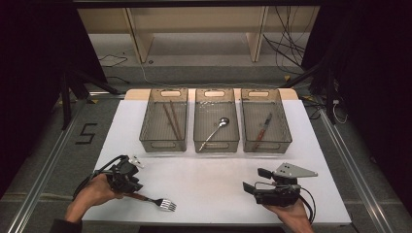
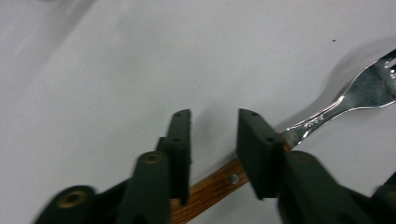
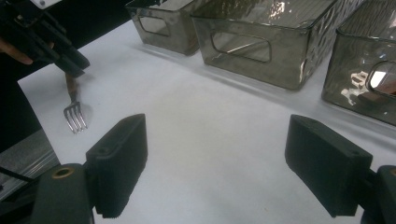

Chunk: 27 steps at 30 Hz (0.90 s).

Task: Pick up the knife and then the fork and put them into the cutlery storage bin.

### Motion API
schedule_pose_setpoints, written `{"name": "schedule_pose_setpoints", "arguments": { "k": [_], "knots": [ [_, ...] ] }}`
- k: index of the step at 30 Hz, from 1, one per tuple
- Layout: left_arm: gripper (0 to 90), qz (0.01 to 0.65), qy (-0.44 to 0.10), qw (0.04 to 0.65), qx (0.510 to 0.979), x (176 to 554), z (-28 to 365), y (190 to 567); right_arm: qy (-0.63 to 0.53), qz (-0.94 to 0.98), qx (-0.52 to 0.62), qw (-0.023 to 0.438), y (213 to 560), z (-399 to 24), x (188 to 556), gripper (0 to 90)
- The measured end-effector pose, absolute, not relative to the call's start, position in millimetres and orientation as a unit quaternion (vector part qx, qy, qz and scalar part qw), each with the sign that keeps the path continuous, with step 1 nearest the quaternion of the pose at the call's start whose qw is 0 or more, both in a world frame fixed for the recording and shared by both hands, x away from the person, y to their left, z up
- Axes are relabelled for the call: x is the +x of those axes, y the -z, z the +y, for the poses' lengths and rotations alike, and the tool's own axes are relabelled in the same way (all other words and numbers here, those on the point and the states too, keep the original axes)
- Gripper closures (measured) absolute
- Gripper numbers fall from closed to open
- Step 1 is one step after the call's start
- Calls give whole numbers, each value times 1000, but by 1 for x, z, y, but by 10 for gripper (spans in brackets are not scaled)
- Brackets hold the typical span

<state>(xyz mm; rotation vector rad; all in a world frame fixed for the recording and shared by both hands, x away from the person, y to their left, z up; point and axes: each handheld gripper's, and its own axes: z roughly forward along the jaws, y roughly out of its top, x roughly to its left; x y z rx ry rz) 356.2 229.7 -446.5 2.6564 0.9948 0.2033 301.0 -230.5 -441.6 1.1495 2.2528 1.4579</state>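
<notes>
Bins [image 1: 164, 144] number three; one fork [image 1: 160, 201] lies outside.

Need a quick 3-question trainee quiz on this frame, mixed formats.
1. True or false: the fork lies inside one of the bins.
2. Multiple choice: what lies in the middle bin? A) chopsticks B) spoon C) knife
3. Fill in: the left gripper has its jaws either side of the fork's ____ handle.

Key
1. False: it lies on the white table, at the left gripper, whose jaws stand apart around the handle without pressing on it.
2. B: the spoon.
3. Wooden.
</notes>
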Motion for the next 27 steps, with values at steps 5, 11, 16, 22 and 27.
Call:
{"name": "schedule_pose_setpoints", "arguments": {
  "k": [5,11,16,22,27],
  "knots": [
    [367,340,-68,144,927,356,229,443,-497,767,392,111,442,-231,301,220],
    [246,321,-67,124,936,353,228,445,-496,767,392,111,441,-231,301,220],
    [230,303,-62,106,945,352,227,448,-497,767,390,114,441,-231,301,220],
    [241,278,-55,82,955,349,224,454,-496,767,391,112,441,-230,301,220],
    [277,255,-52,66,963,347,220,459,-496,767,391,112,441,-230,301,219]
  ]
}}
